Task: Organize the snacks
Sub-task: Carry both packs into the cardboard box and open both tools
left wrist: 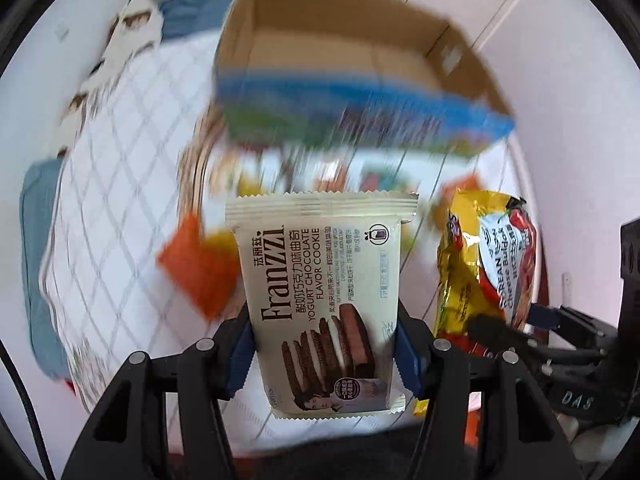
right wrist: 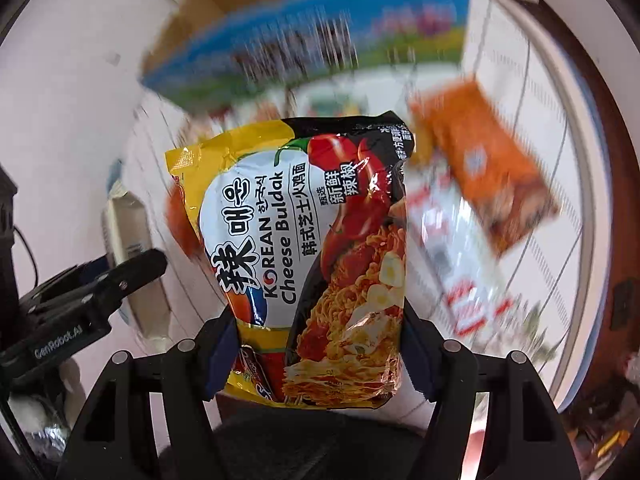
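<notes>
My left gripper (left wrist: 324, 344) is shut on a cream pack of yogurt chocolate cookies (left wrist: 320, 280), its blue pads pressing both long edges. The pack hangs above a white quilted surface (left wrist: 116, 208). My right gripper (right wrist: 320, 344) is shut on a yellow and black bag of Korean cheese noodles (right wrist: 308, 248), held by its lower sides. In the left wrist view the noodle bag (left wrist: 488, 264) shows at the right with the right gripper's black finger (left wrist: 492, 326) on it. An open cardboard box (left wrist: 340, 64) with a blue printed side lies ahead, blurred.
Blurred orange snack packs (left wrist: 196, 268) (right wrist: 484, 160) and other colourful packets lie on the quilted surface below the box (right wrist: 304, 48). Blue cloth (left wrist: 38, 264) edges the left. A dark wooden rim (right wrist: 592, 168) curves along the right. The left gripper's body (right wrist: 80, 300) shows at the left.
</notes>
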The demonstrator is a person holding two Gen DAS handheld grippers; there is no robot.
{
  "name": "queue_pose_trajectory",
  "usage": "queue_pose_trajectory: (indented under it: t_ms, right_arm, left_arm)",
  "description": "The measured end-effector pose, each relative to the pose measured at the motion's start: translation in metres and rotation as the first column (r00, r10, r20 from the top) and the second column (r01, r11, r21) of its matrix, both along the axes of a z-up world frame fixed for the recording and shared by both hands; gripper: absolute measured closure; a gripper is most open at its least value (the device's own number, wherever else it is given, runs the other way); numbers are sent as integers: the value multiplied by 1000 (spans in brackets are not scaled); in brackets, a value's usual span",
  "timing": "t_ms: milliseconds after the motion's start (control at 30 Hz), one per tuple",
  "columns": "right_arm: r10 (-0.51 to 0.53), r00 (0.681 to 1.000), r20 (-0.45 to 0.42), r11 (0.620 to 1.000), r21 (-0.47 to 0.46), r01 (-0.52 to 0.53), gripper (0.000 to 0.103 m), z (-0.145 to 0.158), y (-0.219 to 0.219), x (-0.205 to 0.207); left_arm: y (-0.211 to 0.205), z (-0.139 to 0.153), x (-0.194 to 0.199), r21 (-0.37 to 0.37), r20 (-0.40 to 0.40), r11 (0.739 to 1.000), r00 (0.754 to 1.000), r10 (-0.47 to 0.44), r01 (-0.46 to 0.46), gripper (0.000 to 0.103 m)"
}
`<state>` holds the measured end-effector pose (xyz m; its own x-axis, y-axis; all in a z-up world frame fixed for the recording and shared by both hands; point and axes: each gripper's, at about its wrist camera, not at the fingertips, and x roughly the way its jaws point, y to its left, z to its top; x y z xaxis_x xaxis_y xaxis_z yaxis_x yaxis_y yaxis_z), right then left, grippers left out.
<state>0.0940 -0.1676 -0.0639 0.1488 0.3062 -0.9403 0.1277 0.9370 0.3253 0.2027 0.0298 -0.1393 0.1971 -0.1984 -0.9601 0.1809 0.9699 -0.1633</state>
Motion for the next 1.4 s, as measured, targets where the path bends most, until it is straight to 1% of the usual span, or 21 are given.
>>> queue_pose_trajectory:
  t_ms: [100,133,167,233,333,400,433,467,533,700,833,933,1000,1067,1100,1133,1167,1200,1233,1333,1400]
  right_arm:
    - [-4,997,74,1000,0,4,31,47,-21,32]
    - [-8,996,89,1000,-2,8,31,55,-24,37]
    - [-15,993,116,1000,-5,15,31,69,-30,50]
    - [-24,990,140,1000,2,24,31,72,-29,89]
    - [-24,985,173,1000,-4,25,31,85,-34,132]
    - [-18,983,181,1000,-18,22,31,85,-35,166]
    - [-17,983,182,999,-27,22,31,83,-33,180]
    - [-16,984,180,999,-36,23,31,80,-34,197]
    - [-6,987,160,999,-52,14,31,74,-36,230]
    - [-7,996,88,995,-94,15,31,30,-37,295]
    - [-20,1000,8,995,-99,21,31,-11,-39,335]
    - [-16,999,-31,995,-98,13,31,-33,-36,356]
    - [-15,998,-54,995,-98,10,30,-45,-42,362]
    - [-15,997,-79,997,-72,10,29,-56,-39,368]
    - [-21,995,-101,999,-51,16,28,-62,-39,370]
    - [-25,993,-114,999,-44,20,23,-70,-40,374]
    - [-19,993,-113,999,-46,14,19,-81,-43,381]
    - [-10,995,-102,998,-60,4,10,-80,-41,381]
    - [-5,995,-95,997,-76,-2,6,-79,-42,380]
    - [9,997,-82,994,-111,-18,6,-79,-41,378]
    - [22,998,-65,989,-144,-31,6,-69,-35,379]
  left_arm:
    - [-16,21,40,-8,57,1000,998,-17,17,46]
    - [-23,28,57,-2,77,1000,997,-29,29,46]
    - [-28,34,76,3,88,999,995,-37,37,46]
    - [-33,42,110,1,92,999,995,-41,41,46]
    - [-41,35,163,-8,64,999,997,-44,44,46]
    - [-45,24,194,-8,23,998,998,-59,59,46]
    - [-48,14,217,-26,-13,998,998,-61,60,46]
    - [-50,8,225,-27,-32,998,998,-61,61,46]
    - [-55,-14,259,-20,-85,998,995,-52,51,46]
    - [-63,-56,307,-3,-169,999,985,-33,33,46]
    - [-71,-77,324,27,-208,999,977,-39,45,46]
    - [-73,-86,331,41,-219,999,975,-23,32,45]
    - [-74,-90,335,58,-218,998,976,-15,29,45]
    - [-76,-92,334,52,-221,998,975,-18,30,44]
    - [-76,-92,332,50,-218,998,976,-14,26,41]
    - [-75,-92,331,46,-211,999,977,-9,19,29]
    - [-73,-92,333,43,-210,999,978,-8,17,21]
    - [-72,-92,335,37,-210,999,978,-9,17,12]
    - [-70,-92,333,31,-207,999,978,-4,11,12]
    - [-63,-88,330,21,-198,1000,980,9,-5,12]
    - [-60,-83,326,20,-185,1000,983,19,-16,12]
